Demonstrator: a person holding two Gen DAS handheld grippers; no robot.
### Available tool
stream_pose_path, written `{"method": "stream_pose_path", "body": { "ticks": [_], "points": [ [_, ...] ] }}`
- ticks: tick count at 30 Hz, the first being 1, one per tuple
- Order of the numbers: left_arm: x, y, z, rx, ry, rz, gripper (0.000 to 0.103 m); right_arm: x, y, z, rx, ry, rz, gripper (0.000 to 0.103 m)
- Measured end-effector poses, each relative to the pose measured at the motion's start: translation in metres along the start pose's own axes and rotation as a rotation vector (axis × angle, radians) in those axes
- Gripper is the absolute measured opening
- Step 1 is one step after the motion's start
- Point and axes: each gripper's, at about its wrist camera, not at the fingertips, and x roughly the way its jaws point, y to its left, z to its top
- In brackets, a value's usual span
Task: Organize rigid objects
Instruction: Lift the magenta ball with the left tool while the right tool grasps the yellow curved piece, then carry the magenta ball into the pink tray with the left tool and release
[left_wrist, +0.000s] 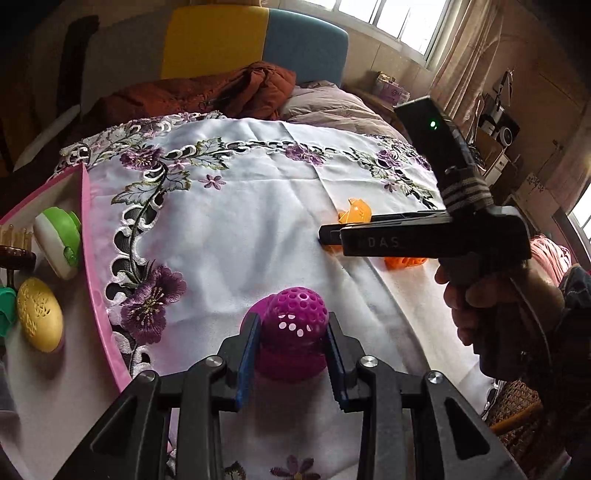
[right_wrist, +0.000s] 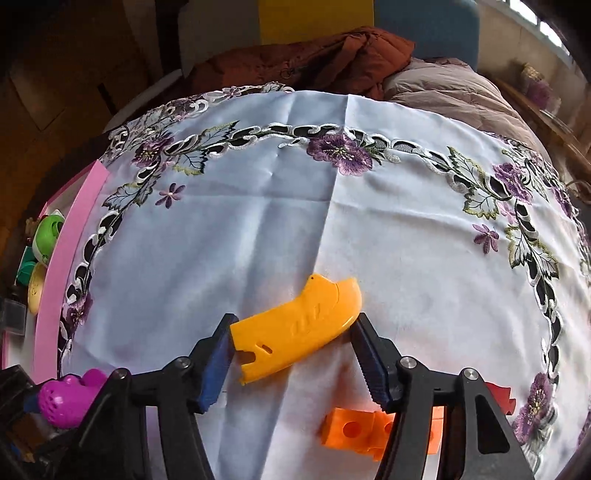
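On the cloth-covered counter (right_wrist: 258, 240), straddled the yellow curved piece (right_wrist: 295, 332) with the right gripper (right_wrist: 294, 319). Kept those fingers spread wide, one pad at each end of the piece. Could not tell whether already pressing or only touching. Found its long axis running crosswise, left end low and near, right end higher and farther, so in line with the gap between the fingers and not across it. Judged that awkward, since a squeeze along the length of a bowed shell might let it spring out or twist. Thought a turn of the wrist to take it across its narrow width the safer choice.

Over on the left, had the magenta perforated ball (left_wrist: 295, 317) pinched between the fingers of the left gripper (left_wrist: 291, 323), pads pressed on its two sides, low over the cloth.

Saw the pink tray (left_wrist: 94, 280) at the counter's left edge, already holding a green-and-white round case (left_wrist: 61, 240) and a yellow perforated egg (left_wrist: 38, 319). Placed it much nearer the left gripper than the right, and to that gripper's left. Reckoned the ball's carry short, the yellow piece's long.

Noted an orange block with holes (right_wrist: 351, 428) under the right gripper, near but apart from the yellow piece.
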Motion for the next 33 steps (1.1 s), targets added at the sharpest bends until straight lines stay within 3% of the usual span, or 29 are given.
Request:
{"method": "stream_pose_path", "body": {
  "ticks": [16, 33],
  "points": [
    [-0.065, 0.014, -0.002, -0.021, -0.11, 0.089, 0.033, 0.002, 0.005, 0.0, -0.03, -0.03, -0.027, 0.063],
    [-0.085, 0.039, -0.008, -0.093, -0.136, 0.135, 0.033, 0.004, 0.005, 0.001, -0.042, -0.036, -0.031, 0.063]
  ]
}}
